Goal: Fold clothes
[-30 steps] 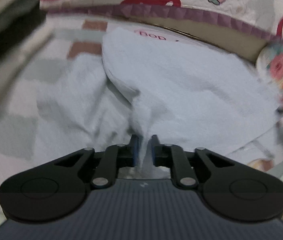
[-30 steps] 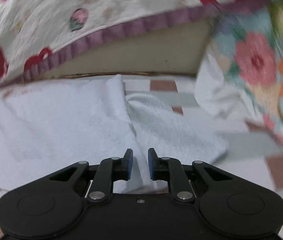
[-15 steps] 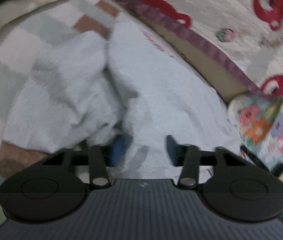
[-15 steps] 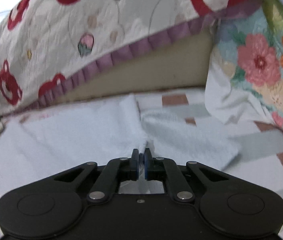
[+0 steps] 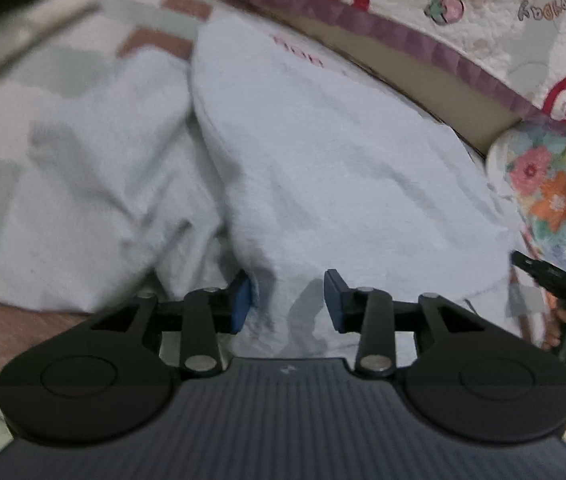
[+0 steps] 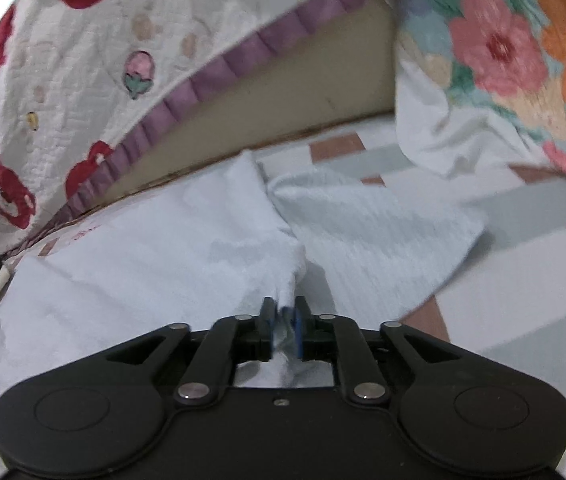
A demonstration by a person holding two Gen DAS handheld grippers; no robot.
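The left hand-held gripper (image 5: 287, 300) is hovering with its jaws standing apart, having just been widening; the pale blue garment (image 5: 323, 168) is lying between and under the blue pads (image 5: 241, 300), and the pads are not pressing on it. The left pad is sitting just beside a bunched ridge of the cloth, where two lobes of the fabric are meeting in a deep crease.

The right hand-held gripper (image 6: 283, 324) is holding a gathered fold of the same garment (image 6: 155, 264) between its jaws, which have just been easing open a little; the narrow gap is filled with cloth and the pads are still touching it on both sides. From that pinch the fabric is rising into a ridge and spreading out to the left as a broad, wrinkled sheet, while a second flap is fanning out to the right.

The garment is lying spread on a checked sheet (image 6: 523, 280) of white, grey-green and brown squares. Beyond it, a cream quilt (image 6: 83, 60) printed with red bears and strawberries, edged with a purple ruffle (image 6: 243, 68), is hanging over a tan base. A floral cloth (image 6: 523, 60) with pink and orange flowers is draping in at the right edge. In the left wrist view, a dark piece of the other tool is showing at the far right.
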